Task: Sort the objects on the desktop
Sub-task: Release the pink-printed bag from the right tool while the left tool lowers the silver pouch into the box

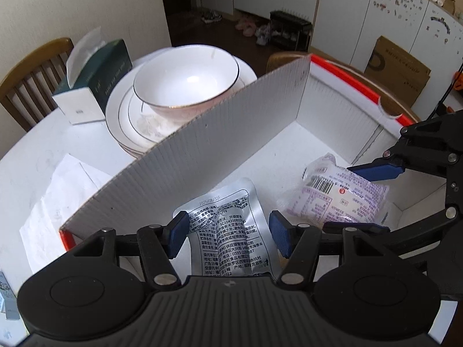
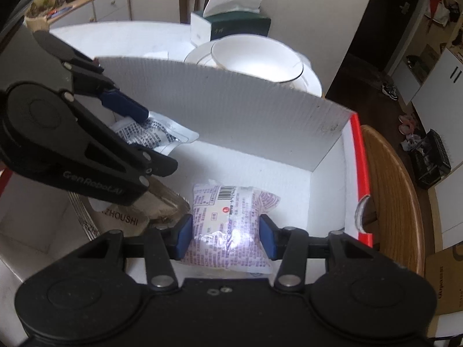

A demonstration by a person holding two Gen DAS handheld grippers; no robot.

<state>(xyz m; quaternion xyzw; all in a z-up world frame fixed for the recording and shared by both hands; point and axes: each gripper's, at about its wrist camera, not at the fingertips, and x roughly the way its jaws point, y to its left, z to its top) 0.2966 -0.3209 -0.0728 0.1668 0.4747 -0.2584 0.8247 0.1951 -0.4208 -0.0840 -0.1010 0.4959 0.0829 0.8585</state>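
Inside the cardboard box (image 1: 260, 133), our left gripper (image 1: 228, 235) grips the silver foil pouch (image 1: 231, 225), whose long axis runs straight along the fingers. To its right, our right gripper (image 2: 225, 235) clamps the purple-printed packet (image 2: 231, 217), also lengthwise, low over the box floor.

Bright overhead glare, fisheye-bent edges, slight blur.
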